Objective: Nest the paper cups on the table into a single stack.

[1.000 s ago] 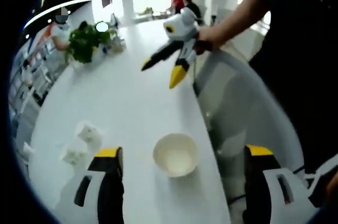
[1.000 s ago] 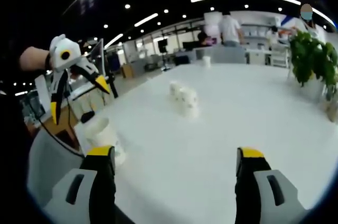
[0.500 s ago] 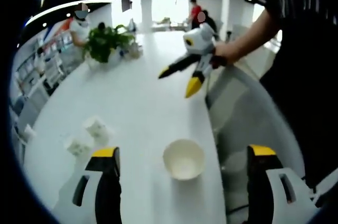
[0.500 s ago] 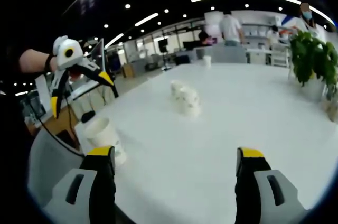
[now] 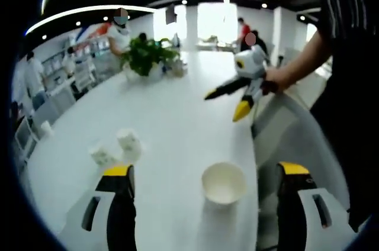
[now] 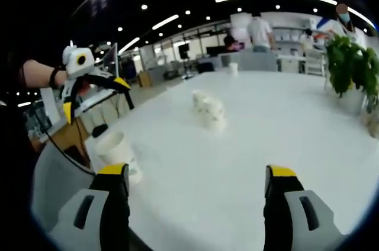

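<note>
A white paper cup (image 5: 224,182) stands upright on the white table (image 5: 177,115), just ahead of my left gripper (image 5: 205,170), whose jaws stand open and hold nothing. Two more small cups (image 5: 116,149) sit to its left. My right gripper (image 5: 241,89), held in a hand, hovers open over the table's right edge. In the right gripper view the same cup (image 6: 113,147) stands near the table's left edge, beside the left jaw of my open right gripper (image 6: 196,171). A cluster of cups (image 6: 208,109) sits mid-table. My left gripper (image 6: 89,79) hangs open above the near cup.
A potted plant (image 5: 147,55) (image 6: 349,70) stands at the table's far side. A grey chair (image 5: 290,138) (image 6: 56,186) sits against the table edge by the near cup. A lone cup (image 6: 233,67) stands at the far end. People stand in the background.
The left gripper view has swung, so the near cup now shows further right. In the right gripper view the left gripper has turned from pointing down to nearly level. The cups have not moved.
</note>
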Demonstrator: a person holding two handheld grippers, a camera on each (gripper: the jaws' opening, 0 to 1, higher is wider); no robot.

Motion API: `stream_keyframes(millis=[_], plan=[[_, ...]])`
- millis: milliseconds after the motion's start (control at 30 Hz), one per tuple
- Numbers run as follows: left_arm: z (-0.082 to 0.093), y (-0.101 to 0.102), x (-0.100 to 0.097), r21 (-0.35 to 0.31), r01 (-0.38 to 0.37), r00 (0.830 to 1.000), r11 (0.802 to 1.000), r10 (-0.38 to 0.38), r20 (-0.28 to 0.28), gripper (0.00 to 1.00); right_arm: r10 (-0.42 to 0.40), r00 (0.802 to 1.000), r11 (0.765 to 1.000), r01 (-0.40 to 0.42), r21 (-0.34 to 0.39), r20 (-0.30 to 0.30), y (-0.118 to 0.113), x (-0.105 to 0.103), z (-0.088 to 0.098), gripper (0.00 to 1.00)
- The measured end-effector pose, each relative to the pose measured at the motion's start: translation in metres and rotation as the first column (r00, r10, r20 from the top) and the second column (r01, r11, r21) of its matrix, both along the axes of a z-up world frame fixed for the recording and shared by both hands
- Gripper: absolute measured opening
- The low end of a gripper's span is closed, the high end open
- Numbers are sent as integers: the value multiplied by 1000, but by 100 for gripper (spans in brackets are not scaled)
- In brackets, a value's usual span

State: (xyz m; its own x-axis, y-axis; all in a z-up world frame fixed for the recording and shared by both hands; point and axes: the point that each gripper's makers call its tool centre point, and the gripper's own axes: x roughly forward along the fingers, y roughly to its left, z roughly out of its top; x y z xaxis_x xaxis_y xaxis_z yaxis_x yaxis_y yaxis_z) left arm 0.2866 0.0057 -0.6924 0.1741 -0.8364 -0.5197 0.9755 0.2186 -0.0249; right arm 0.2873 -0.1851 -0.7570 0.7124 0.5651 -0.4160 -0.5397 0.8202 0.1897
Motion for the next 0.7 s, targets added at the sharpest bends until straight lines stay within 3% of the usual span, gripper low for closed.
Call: stream_keyframes(millis=[167, 333, 500, 700], plan=[[4, 8, 10, -42, -62, 998, 997, 62, 8, 99, 6, 1000, 1000, -6, 0, 0, 2, 1, 2, 93], [4, 17, 17, -83, -127, 992, 988, 126, -19, 99, 12, 1000, 1000, -12, -2, -3, 4, 2, 1, 93], [2, 22, 17, -92, -142, 990, 986, 143, 4, 99, 16, 1000, 1000, -16, 4, 3, 6, 2, 6, 94], [2, 31, 27, -135, -219, 975, 966, 222, 7, 99, 18, 1000, 1000, -18, 4, 3, 6, 1, 9, 94]])
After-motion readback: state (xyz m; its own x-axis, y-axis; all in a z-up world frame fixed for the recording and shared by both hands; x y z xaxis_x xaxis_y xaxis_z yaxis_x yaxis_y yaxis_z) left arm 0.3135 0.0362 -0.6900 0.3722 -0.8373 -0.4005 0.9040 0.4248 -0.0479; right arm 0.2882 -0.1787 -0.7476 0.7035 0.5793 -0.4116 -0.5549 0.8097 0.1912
